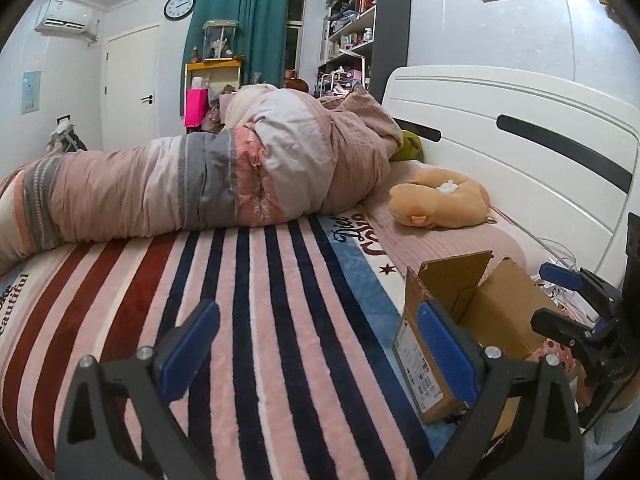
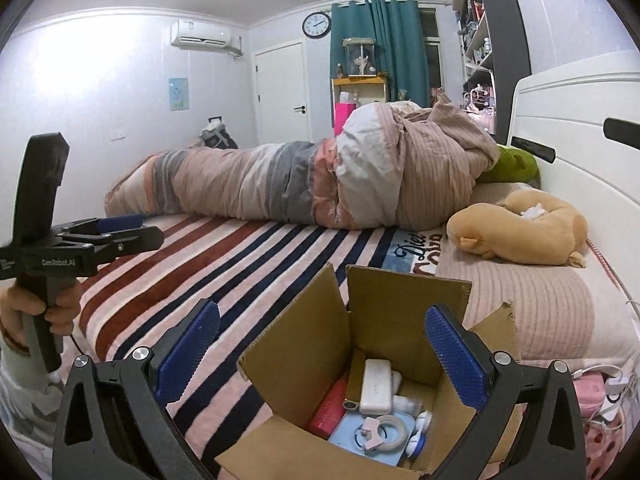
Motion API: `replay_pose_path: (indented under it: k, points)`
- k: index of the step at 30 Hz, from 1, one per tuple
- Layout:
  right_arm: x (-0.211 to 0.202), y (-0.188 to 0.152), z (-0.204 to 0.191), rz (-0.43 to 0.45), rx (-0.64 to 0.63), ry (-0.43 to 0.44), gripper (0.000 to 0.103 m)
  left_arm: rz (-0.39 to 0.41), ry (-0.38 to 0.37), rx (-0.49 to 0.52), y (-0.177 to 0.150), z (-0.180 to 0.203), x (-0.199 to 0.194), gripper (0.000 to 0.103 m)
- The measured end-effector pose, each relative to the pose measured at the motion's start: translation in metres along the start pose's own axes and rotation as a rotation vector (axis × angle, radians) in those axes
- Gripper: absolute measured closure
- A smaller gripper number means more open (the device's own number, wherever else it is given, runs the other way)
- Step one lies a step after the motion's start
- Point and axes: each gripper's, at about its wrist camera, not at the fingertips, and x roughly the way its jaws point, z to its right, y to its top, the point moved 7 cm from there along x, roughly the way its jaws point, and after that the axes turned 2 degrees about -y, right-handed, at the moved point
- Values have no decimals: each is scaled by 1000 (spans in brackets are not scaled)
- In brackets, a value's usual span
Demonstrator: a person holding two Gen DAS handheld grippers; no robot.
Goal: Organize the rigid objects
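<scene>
"GenRobot.AI" on left gripper [image 2: 120, 236]

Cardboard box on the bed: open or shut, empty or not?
Open, not empty. The cardboard box has its flaps standing up, and a white case and tape roll lie inside.

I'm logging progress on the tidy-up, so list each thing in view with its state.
Cardboard box: flaps open, upright on the bed.
White power bank: inside the box.
Tape roll: inside the box.
Left gripper: open, empty.
Right gripper: open, empty, above the box.
Door: closed.
</scene>
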Motion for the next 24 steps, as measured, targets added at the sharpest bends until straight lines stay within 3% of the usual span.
replay_pose_path:
  k: [24]
  points:
    - [-3, 7, -6, 14, 3, 17, 0, 4, 42, 4, -1, -1, -5, 5]
